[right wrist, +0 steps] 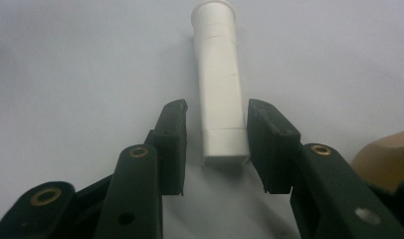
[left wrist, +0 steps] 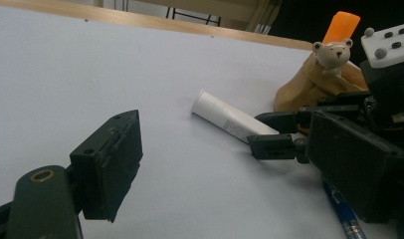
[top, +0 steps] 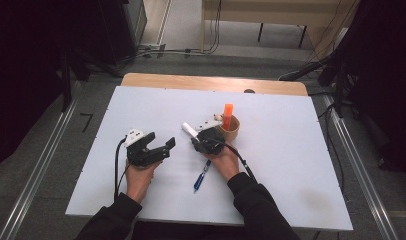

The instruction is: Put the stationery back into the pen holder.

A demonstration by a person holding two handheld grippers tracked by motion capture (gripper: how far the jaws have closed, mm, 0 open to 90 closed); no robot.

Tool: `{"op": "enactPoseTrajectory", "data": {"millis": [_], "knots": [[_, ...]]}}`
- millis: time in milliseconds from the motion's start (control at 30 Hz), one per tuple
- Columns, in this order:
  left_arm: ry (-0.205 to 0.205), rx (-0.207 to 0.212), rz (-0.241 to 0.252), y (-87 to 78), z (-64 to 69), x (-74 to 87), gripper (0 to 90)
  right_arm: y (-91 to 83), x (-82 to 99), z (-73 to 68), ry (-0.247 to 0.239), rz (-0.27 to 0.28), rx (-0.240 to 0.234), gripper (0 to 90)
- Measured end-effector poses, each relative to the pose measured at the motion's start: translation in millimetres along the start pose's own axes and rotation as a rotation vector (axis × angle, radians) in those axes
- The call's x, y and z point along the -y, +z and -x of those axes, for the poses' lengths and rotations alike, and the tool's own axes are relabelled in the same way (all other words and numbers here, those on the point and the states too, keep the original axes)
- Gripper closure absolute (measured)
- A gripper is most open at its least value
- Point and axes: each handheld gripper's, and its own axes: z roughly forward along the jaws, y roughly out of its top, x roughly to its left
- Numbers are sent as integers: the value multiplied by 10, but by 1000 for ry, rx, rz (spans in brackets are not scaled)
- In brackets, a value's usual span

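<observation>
While it lies at frame centre, white tube [right wrist: 221, 84] smooth, flared cap end, between spread right gripper [right wrist: 217, 144] jaws, untouched, left gripper [top: 160, 143] spread, white table [top: 291, 165], grey floor.

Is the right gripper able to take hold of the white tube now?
Probably yes. The right gripper already has the white tube between its open jaws on the table, with nothing blocking; small gaps remain.

On the white table [top: 141, 105], the right gripper [top: 198, 140] sits at the near end of a white tube [top: 189, 130], just beside a wooden cup [top: 230, 131] holding an orange marker [top: 227, 115]. A blue pen [top: 202, 175] lies beside the right hand [top: 225, 161]. The left gripper [top: 160, 142] rests apart, jaws spread.
</observation>
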Motion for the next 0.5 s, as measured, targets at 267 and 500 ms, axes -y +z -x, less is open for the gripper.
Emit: {"op": "enactPoseTrajectory", "data": {"millis": [267, 500], "knots": [[0, 4, -2, 1, 3, 3, 153, 13, -22, -5, 13, -13, -4, 645], [-1, 6, -5, 0, 0, 3, 153, 12, -19, 5, 20, -13, -3, 680]]}}
